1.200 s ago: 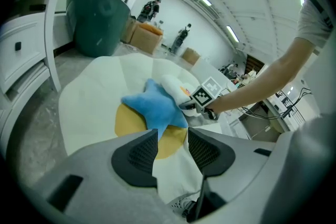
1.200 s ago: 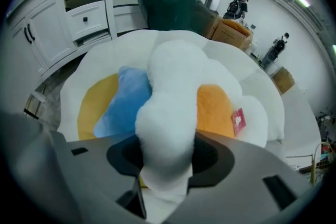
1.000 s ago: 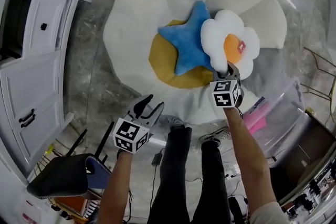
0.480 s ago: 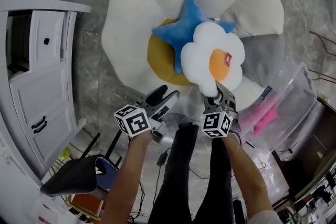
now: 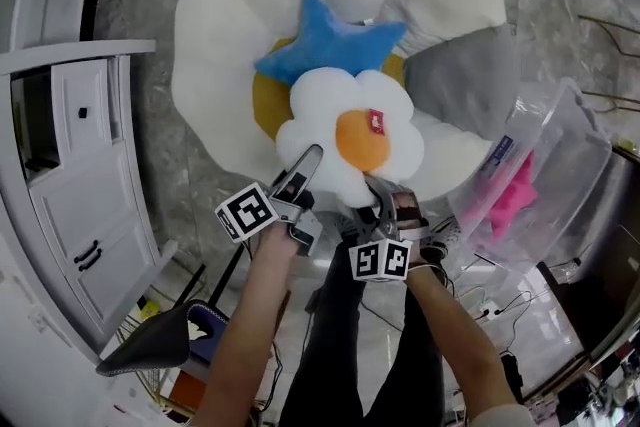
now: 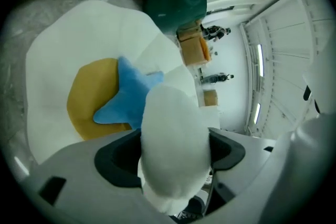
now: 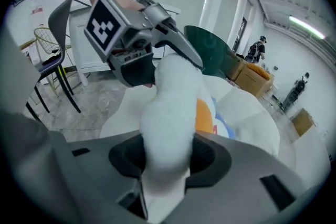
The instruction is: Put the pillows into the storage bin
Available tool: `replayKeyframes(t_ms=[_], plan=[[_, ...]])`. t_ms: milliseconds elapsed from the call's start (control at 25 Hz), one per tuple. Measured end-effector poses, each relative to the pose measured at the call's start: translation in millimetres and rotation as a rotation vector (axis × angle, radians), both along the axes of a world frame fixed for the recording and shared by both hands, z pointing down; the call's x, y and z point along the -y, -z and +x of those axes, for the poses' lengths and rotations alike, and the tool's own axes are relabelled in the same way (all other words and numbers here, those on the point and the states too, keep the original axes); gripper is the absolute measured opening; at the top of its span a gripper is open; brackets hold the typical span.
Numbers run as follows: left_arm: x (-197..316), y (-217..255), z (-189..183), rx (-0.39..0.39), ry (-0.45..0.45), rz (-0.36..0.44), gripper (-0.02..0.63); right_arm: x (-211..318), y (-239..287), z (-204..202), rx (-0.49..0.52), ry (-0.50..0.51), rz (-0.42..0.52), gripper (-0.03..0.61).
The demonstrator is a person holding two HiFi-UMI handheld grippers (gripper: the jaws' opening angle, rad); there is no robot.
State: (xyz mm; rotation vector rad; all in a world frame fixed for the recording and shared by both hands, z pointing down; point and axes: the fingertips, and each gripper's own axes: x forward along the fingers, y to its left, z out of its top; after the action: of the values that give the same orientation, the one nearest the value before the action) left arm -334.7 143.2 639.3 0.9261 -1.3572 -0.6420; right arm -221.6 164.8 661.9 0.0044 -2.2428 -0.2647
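A white flower pillow (image 5: pixel 345 140) with an orange middle hangs over the white beanbag (image 5: pixel 230 35). My right gripper (image 5: pixel 385 205) is shut on its lower petal (image 7: pixel 168 113). My left gripper (image 5: pixel 300 177) reaches the lower-left petal (image 6: pixel 173 134); its jaws are opening, with the petal filling the gap between them. A blue star pillow (image 5: pixel 325 40) lies on a yellow round pillow (image 5: pixel 265 105) on the beanbag, behind the flower. The clear storage bin (image 5: pixel 560 175) stands to the right with a pink pillow (image 5: pixel 515 200) inside.
A white cabinet (image 5: pixel 80 165) stands at the left. A dark chair (image 5: pixel 150 350) is near my left arm. The person's legs and feet and some cables lie below the grippers on the marble floor.
The right gripper has lifted the flower pillow off the star pillow and drawn it nearer. The left gripper has come up to the pillow and spread its jaws round a petal.
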Motion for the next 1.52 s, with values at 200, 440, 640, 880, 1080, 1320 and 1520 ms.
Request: replayKeyframes(t_ms=[200, 440, 640, 880, 1080, 1320, 1520], plan=[[12.2, 13.8, 25.5, 0.097, -0.056, -0.011, 0.256, 5.0, 5.5, 27.0, 0.036, 0.003, -0.010, 0.192], [35.2, 50.8, 57.0, 0.269, -0.172, 0.033, 0.218, 12.5, 16.2, 50.6, 0.051, 0.047, -0.056, 0.263], [59.3, 80.7, 79.1, 0.336, -0.240, 0.099, 0.212, 34.6, 33.5, 80.9, 0.109, -0.064, -0.211, 0.301], [81.0, 120.2, 112.6, 0.355, -0.358, 0.204, 0.209, 68.9, 40.8, 145.1, 0.236, -0.461, -0.558, 0.326], [93.7, 141.2, 161.3, 0.354, -0.415, 0.270, 0.209, 84.5, 43.7, 198.4, 0.392, -0.661, -0.838, 0.352], [114.4, 153.5, 212.3, 0.378, -0.485, 0.305, 0.206, 82.2, 36.4, 269.7, 0.416, -0.726, -0.882, 0.356], [114.0, 157.6, 275.6, 0.383, -0.684, 0.309, 0.206, 110.9, 24.7, 357.7, 0.581, -1.094, -0.986, 0.356]])
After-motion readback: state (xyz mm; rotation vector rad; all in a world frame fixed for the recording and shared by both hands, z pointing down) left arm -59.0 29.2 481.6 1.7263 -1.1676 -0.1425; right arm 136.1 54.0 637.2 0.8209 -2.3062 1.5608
